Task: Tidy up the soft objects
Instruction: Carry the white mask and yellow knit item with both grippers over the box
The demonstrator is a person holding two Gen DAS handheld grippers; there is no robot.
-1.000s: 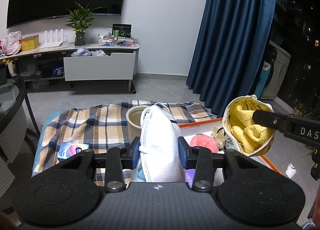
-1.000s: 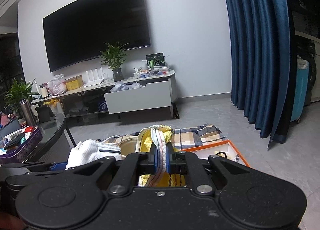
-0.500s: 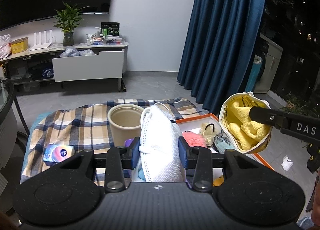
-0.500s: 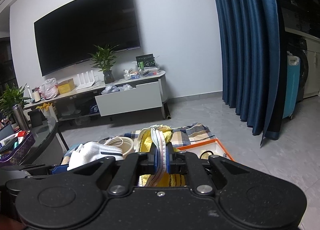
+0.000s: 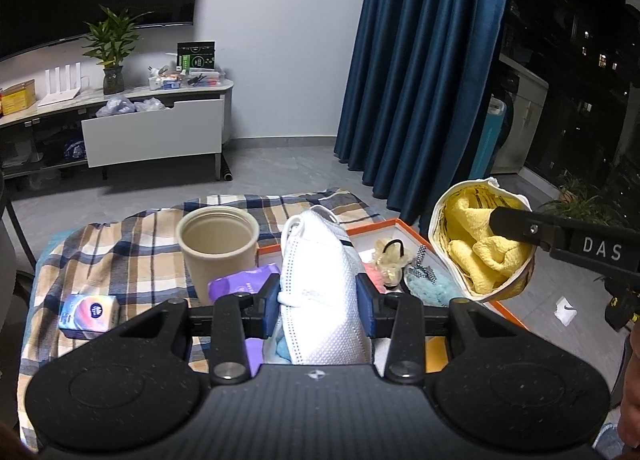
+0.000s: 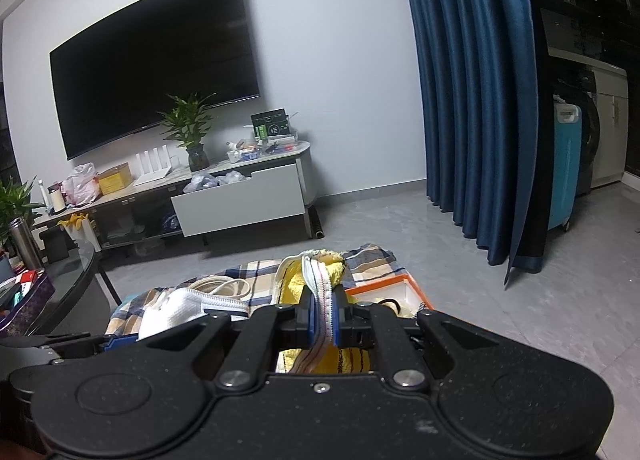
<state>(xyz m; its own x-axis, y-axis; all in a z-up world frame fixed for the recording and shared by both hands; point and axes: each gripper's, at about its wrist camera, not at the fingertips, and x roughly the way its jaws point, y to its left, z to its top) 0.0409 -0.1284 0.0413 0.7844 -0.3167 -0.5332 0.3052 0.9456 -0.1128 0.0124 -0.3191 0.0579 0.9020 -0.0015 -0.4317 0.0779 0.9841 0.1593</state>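
Observation:
My left gripper [image 5: 318,306] is shut on a white face mask [image 5: 320,292] and holds it upright above the plaid-covered table. My right gripper [image 6: 324,320] is shut on the rim of a paper cup [image 5: 480,244] stuffed with a yellow cloth [image 5: 486,248], held in the air to the right, over the orange-edged box [image 5: 404,225]. The cup rim shows in the right wrist view [image 6: 318,300], with the mask [image 6: 188,306] to its left. The box holds a hair scrunchie [image 5: 390,258], a pink item and a light blue fluffy item [image 5: 430,286].
An empty beige paper cup [image 5: 218,246] stands on the plaid cloth [image 5: 112,256]. A purple packet [image 5: 242,286] lies in front of it and a tissue pack [image 5: 90,314] at the left. A blue curtain [image 5: 420,71] and a TV stand [image 5: 120,127] are behind.
Both grippers have shifted to the right with their loads still held, so the beige cup and the box contents show more fully. Neither grip has changed.

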